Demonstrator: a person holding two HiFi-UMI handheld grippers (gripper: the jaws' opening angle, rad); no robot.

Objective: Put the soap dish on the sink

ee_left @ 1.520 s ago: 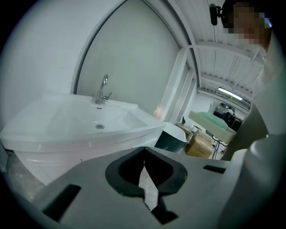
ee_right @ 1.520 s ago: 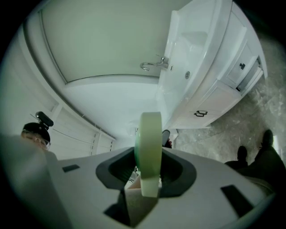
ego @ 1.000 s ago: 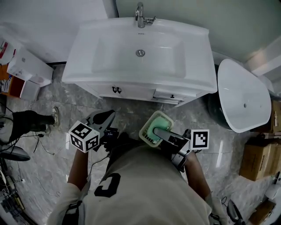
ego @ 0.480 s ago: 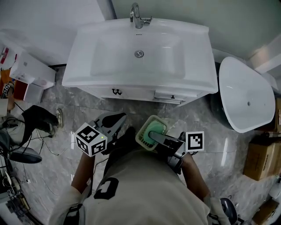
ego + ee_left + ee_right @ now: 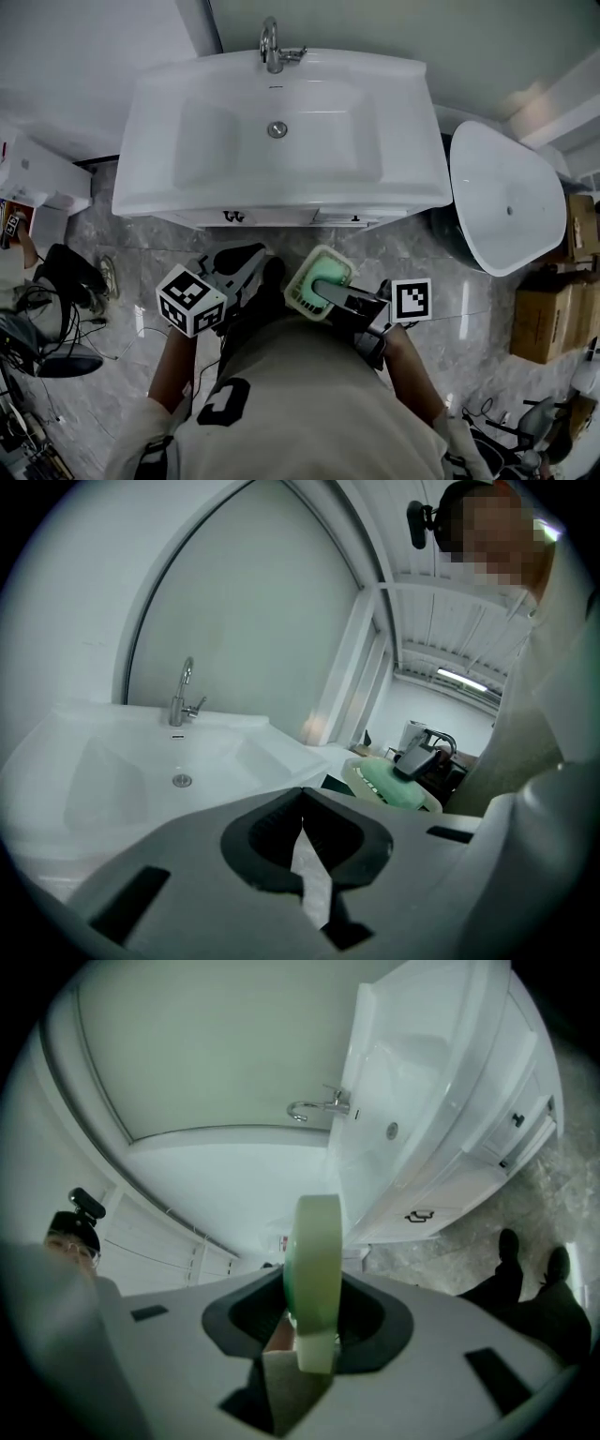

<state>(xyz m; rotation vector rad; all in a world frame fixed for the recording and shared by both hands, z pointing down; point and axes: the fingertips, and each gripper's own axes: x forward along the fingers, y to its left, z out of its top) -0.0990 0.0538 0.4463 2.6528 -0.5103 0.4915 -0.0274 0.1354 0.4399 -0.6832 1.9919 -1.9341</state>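
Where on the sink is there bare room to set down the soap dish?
Flat bare ledges lie left and right of the basin, out to the side edges of the sink. The faucet crowds the back middle; the front rim is narrow.

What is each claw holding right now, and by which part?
Right claw grips the soap dish by its near rim, the edge clamped between the jaws. Left claw is shut on nothing.
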